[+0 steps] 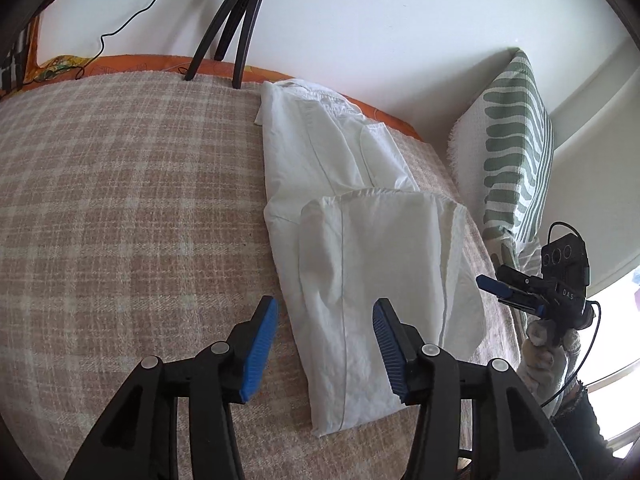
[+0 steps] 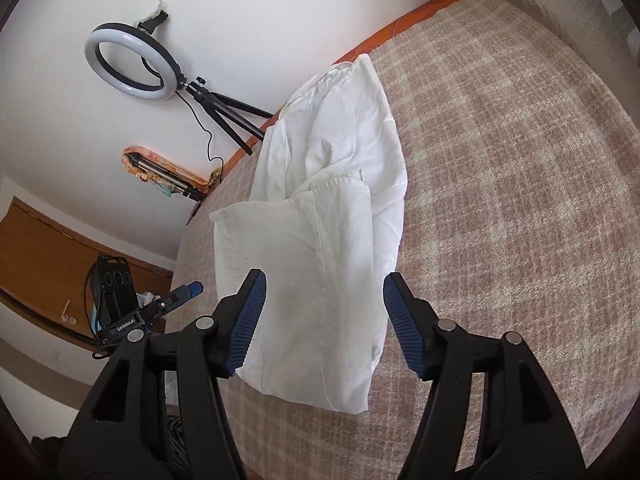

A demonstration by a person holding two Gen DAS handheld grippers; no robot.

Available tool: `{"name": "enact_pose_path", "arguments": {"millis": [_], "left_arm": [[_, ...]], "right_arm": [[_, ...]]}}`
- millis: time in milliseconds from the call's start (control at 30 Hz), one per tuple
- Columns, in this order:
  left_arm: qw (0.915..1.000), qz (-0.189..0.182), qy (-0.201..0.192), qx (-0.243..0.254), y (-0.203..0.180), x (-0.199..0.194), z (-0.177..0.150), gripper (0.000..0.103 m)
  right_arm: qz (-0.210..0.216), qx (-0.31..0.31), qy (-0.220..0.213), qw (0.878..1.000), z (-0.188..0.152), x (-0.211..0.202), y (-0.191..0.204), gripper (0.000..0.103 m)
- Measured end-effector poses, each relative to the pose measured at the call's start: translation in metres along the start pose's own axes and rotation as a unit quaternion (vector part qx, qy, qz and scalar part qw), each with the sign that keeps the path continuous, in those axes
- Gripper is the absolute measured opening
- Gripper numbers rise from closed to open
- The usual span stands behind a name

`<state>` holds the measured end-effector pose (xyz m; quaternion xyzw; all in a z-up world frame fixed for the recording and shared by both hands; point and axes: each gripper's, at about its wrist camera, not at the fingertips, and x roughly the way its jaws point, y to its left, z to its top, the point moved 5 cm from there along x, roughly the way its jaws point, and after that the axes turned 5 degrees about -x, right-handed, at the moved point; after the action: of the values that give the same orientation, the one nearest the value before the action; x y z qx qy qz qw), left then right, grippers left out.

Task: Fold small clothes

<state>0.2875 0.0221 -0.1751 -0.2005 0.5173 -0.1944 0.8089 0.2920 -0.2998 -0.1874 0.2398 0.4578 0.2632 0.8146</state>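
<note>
A white garment [image 1: 360,240] lies on the checked blanket [image 1: 140,200], its near part folded back over itself. It also shows in the right wrist view [image 2: 320,260]. My left gripper [image 1: 324,344] is open and empty, hovering just above the garment's near end. My right gripper [image 2: 324,320] is open and empty, above the garment's near folded end. The right gripper also shows in the left wrist view [image 1: 496,286] at the bed's right edge, held by a gloved hand. The left gripper shows in the right wrist view [image 2: 188,292] at the left.
A black tripod [image 1: 232,28] stands at the bed's far edge, carrying a ring light [image 2: 132,62]. A green-striped pillow [image 1: 512,152] leans at the right. An orange sheet [image 1: 120,62] edges the bed by the white wall. A wooden door [image 2: 48,248] is at the left.
</note>
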Motion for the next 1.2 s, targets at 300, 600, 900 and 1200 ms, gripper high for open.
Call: {"name": "enact_pose_path", "arguments": {"millis": [300, 600, 900, 1200], "left_arm": [[0.9987, 0.019, 0.031, 0.035, -0.015, 0.036, -0.018, 0.032], [0.9991, 0.025, 0.010, 0.032, -0.010, 0.025, -0.019, 0.003], [0.9982, 0.051, 0.001, 0.032, 0.002, 0.017, -0.028, 0.000], [0.9887, 0.071, -0.069, 0.113, -0.044, -0.001, -0.012, 0.018]], "right_arm": [[-0.049, -0.051, 0.037, 0.997, -0.022, 0.021, 0.000, 0.048], [-0.047, -0.083, 0.035, 0.995, -0.029, 0.019, 0.011, 0.011], [-0.021, -0.033, 0.040, 0.998, -0.038, 0.021, -0.010, 0.014], [-0.122, -0.148, -0.004, 0.981, -0.010, 0.013, 0.028, 0.038]]}}
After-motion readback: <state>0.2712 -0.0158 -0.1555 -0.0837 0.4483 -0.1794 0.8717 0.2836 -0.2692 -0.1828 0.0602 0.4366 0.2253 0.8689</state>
